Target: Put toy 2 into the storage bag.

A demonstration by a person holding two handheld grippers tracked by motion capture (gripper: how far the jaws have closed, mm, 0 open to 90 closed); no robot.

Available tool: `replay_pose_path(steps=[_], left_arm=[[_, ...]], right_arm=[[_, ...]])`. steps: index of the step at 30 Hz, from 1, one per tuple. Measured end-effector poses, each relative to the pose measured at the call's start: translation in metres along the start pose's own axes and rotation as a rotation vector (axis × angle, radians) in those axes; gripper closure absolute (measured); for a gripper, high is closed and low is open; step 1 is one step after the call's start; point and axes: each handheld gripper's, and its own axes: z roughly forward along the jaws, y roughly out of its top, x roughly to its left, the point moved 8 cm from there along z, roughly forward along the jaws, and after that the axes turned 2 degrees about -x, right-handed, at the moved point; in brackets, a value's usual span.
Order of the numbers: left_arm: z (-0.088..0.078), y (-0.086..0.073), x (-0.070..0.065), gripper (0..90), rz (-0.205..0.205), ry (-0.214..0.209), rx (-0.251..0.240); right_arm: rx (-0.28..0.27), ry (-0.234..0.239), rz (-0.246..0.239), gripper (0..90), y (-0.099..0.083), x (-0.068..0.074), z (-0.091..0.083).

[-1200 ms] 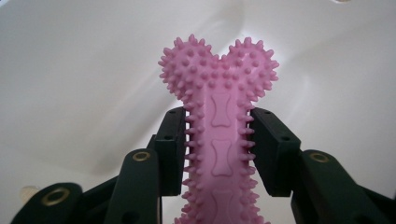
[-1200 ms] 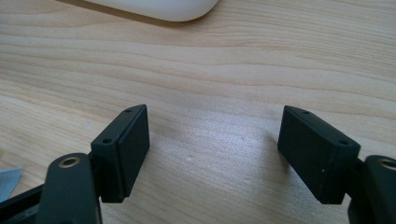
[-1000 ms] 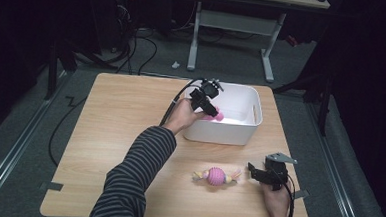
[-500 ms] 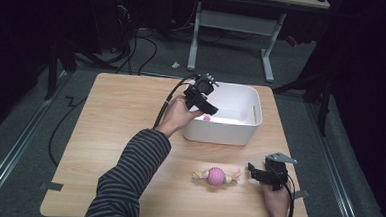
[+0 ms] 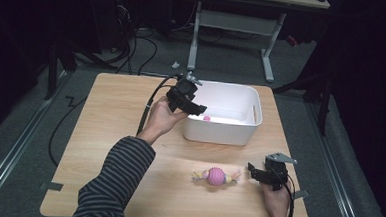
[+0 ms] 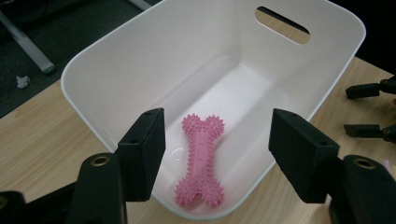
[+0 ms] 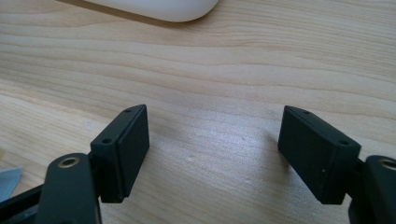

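Observation:
A pink spiky bone toy [image 6: 201, 158] lies flat on the floor of the white bin [image 6: 93, 60], near its left wall; in the high view the bone [image 5: 206, 118] barely peeks over the bin's front wall [image 5: 219, 135]. My left gripper [image 6: 217, 140] hovers open above the bin's left rim, nothing between its jaws; in the high view the left gripper [image 5: 197, 108] points into the bin. A pink ball toy with rope ends [image 5: 216, 176] rests on the table in front of the bin. My right gripper [image 5: 252, 172] sits open just right of it, low over the wood [image 7: 212, 140].
The wooden table [image 5: 115, 129] has free room on its left half. The bin has a handle slot [image 6: 282, 19] in its far wall. A striped sleeve [image 5: 112, 184] crosses the front left. Cables and desk legs lie on the floor beyond the table.
The left gripper has let go of the pink bone, which now lies in the bin, and has drawn back to the bin's left rim. The right gripper has stayed put.

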Motion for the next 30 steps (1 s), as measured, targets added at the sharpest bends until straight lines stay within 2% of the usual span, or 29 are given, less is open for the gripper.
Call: replay_pose_path(steps=[7, 11, 14, 18, 23, 30], left_arm=[[-0.019, -0.010, 0.004, 36.0, 0.009, 0.027, -0.013], [-0.028, -0.013, 0.005, 36.0, -0.005, 0.025, -0.046], [-0.032, -0.018, 0.007, 36.0, -0.008, 0.029, -0.047], [-0.038, -0.025, 0.010, 34.9, -0.044, 0.011, -0.043], [-0.048, -0.028, 0.012, 35.0, -0.051, 0.024, -0.066], [-0.060, -0.042, 0.018, 34.9, -0.066, 0.051, -0.074]], right_arm=[[0.000, 0.000, 0.000, 25.1, 0.000, 0.000, 0.000], [0.000, 0.000, 0.001, 25.1, 0.000, 0.000, 0.000], [0.000, -0.001, 0.000, 25.1, 0.000, 0.000, 0.000], [-0.001, -0.001, 0.001, 25.1, 0.000, 0.000, 0.000], [0.000, 0.000, 0.000, 25.1, 0.000, 0.000, 0.000], [0.000, -0.001, 0.000, 25.1, 0.000, 0.000, 0.000]])
